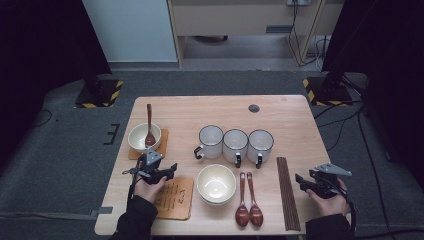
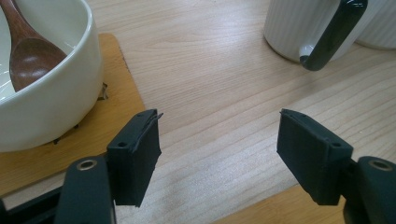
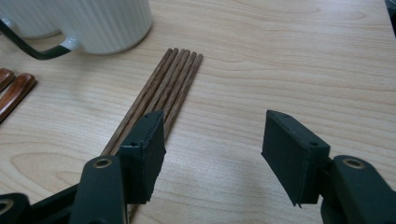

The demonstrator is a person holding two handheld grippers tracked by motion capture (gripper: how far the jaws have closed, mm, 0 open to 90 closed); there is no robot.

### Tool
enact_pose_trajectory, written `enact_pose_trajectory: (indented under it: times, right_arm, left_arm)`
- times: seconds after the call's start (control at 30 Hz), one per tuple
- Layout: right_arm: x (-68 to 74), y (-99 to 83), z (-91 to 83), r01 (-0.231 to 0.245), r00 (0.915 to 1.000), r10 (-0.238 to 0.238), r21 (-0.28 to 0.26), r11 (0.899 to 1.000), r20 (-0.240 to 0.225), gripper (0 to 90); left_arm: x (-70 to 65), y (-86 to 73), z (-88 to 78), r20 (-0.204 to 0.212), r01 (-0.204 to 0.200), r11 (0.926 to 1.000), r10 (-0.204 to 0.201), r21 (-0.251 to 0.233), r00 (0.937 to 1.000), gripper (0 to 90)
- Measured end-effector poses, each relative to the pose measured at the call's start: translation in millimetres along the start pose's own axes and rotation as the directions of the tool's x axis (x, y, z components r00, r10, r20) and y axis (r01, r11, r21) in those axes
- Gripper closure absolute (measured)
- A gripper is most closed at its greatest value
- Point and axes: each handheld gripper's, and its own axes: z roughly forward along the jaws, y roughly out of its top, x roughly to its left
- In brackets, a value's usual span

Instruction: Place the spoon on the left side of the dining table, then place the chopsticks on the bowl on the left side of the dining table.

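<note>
Left gripper (image 2: 219, 140): jaws apart, nothing between them, over bare table (image 1: 280, 107) between the bowl (image 1: 144, 137) with its wooden spoon (image 1: 149, 131) at my 10 o'clock and the nearest mug (image 2: 303, 28) at 1 o'clock. That bowl sits on a coaster (image 2: 112, 107); from the look of the layout I judge one place setting done and a second coaster (image 1: 175, 198) waiting under my left hand. Right gripper (image 3: 212, 156): jaws apart, empty, chopsticks (image 3: 161, 93) lying just at 11 o'clock of the left jaw. To do the pick well: shift toward 9 o'clock until the sticks lie centred in the gap, come down flat, close on a pair only. Unclear: how many sticks in the bundle; their near ends run under my jaw. Stacked bowls (image 1: 216, 184), count uncertain. Spare spoons (image 1: 248, 202) beside them.
</note>
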Motion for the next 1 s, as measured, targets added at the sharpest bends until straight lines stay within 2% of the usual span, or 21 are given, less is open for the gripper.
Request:
enact_pose_trajectory:
  times: [0.13,0.27,0.53,1.0]
  right_arm:
    - [5.4,-0.4,0.5,0.005,0.9999,-0.005,0.01,1.0,-0.011,40.0]
    - [8.9,0.9,2.4,0.014,0.9997,-0.013,0.017,1.0,-0.021,40.7]
    - [13.1,0.9,5.6,0.027,0.9992,-0.026,0.033,0.999,-0.029,45.6]
    - [20.0,-0.2,10.0,0.048,0.9975,-0.044,0.082,0.995,-0.055,56.2]
  left_arm:
    - [-0.5,-1.6,2.3,0.002,-0.003,0.9999,0.003,0.014,1.0,29.1]
    - [-2.2,0.4,-0.1,0.006,0.0,1.0,0.0,-0.009,1.0,28.9]
    - [-1.3,1.4,-0.8,0.007,0.001,0.9999,-0.001,-0.016,1.0,28.0]
    - [-2.0,-0.5,4.2,0.002,-0.014,0.9998,0.014,0.012,0.9999,27.4]
